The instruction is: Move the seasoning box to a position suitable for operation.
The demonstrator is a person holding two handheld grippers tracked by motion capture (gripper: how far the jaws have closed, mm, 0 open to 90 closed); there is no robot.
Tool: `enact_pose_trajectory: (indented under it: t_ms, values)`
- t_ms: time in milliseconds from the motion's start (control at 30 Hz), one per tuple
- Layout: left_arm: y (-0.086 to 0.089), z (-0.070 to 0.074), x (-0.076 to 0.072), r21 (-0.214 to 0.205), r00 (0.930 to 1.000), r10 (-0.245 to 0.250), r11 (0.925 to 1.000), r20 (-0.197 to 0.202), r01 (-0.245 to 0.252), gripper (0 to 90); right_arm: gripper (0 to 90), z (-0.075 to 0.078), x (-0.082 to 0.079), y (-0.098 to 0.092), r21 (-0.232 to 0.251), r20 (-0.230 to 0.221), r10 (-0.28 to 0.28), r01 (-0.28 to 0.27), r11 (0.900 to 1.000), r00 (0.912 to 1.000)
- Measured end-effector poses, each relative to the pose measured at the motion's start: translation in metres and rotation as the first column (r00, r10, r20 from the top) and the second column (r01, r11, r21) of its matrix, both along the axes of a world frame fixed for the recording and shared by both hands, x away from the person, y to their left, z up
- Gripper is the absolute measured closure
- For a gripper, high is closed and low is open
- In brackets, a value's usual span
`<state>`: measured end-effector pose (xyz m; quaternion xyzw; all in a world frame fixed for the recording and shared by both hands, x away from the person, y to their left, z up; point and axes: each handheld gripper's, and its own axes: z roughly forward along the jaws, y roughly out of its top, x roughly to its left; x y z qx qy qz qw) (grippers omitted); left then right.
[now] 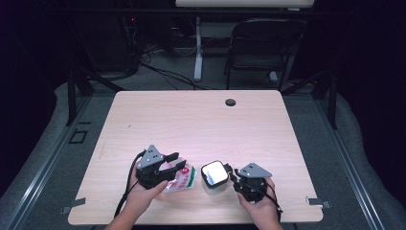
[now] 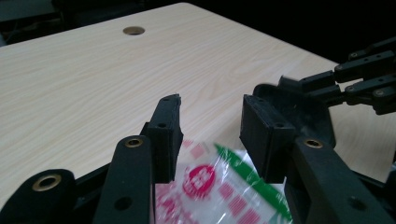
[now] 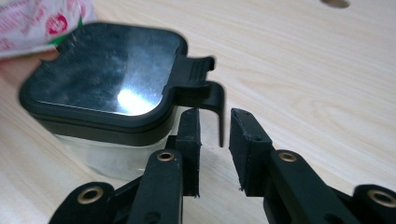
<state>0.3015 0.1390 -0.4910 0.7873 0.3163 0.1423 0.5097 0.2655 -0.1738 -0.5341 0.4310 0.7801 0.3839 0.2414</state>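
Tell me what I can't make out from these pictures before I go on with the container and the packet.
- Packet: its print is too blurred to read in the left gripper view, and the left hand-held gripper covers part of it in the high view.
- Container: the glare on its dark lid hides what is inside, and the high view is too small to tell.
- Lid latch: whether the right hand-held gripper touches it is unclear; motion blur.

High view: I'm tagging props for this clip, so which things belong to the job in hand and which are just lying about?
In the job:
- container with black clip lid, at the right gripper
- printed plastic packet, under the left gripper

Lying about:
- folding chair beyond the table
- floor cables
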Motion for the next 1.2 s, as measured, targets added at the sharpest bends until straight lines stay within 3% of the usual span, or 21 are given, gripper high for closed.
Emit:
enact_pose_trajectory:
  t_ms: [33, 100, 133, 300, 433, 567, 633, 967, 1200]
  values:
    - [-0.002, 0.001, 0.001, -0.010, 1.0000, -0.001, 0.9999, -0.005, 0.001, 61.3, 75.2, 0.009, -0.003, -0.006, 0.031, 0.011, 0.003, -0.004, 0.9995, 0.9999]
    - [-0.005, 0.002, 0.002, -0.010, 0.9998, -0.007, 0.9999, -0.018, 0.006, 62.3, 76.1, 0.014, -0.003, -0.008, 0.034, 0.018, 0.005, -0.005, 0.9994, 0.9998]
    - [-0.006, 0.001, 0.003, -0.013, 0.9994, -0.009, 0.9999, -0.033, 0.008, 65.7, 79.1, 0.024, -0.001, -0.010, 0.033, 0.044, 0.002, -0.003, 0.9995, 0.9990]
    - [-0.010, -0.008, -0.003, 0.002, 0.9975, -0.038, 0.9993, -0.060, 0.038, 73.2, 81.9, 0.035, 0.016, -0.004, 0.083, 0.053, 0.019, -0.024, 0.9963, 0.9984]
    - [-0.015, -0.012, -0.005, -0.006, 0.9955, -0.046, 0.9989, -0.082, 0.046, 75.0, 81.4, 0.034, 0.018, 0.000, 0.084, 0.071, 0.015, -0.021, 0.9962, 0.9974]
    - [-0.026, -0.018, -0.006, 0.032, 0.9946, -0.054, 0.9979, -0.088, 0.057, 75.6, 80.4, 0.028, 0.017, 0.003, 0.080, 0.060, 0.037, -0.042, 0.9959, 0.9975]
    - [-0.031, -0.021, -0.009, 0.071, 0.9935, -0.059, 0.9953, -0.098, 0.066, 76.2, 80.4, 0.025, 0.019, 0.004, 0.080, 0.049, 0.035, -0.039, 0.9961, 0.9982]
    - [-0.036, -0.022, -0.016, 0.083, 0.9923, -0.070, 0.9935, -0.102, 0.078, 80.5, 80.0, 0.020, 0.023, 0.004, 0.111, 0.035, 0.041, -0.044, 0.9929, 0.9986]
    - [-0.038, -0.025, -0.017, 0.100, 0.9910, -0.068, 0.9918, -0.115, 0.080, 87.7, 85.1, 0.018, 0.023, 0.003, 0.151, 0.024, 0.040, -0.043, 0.9877, 0.9989]
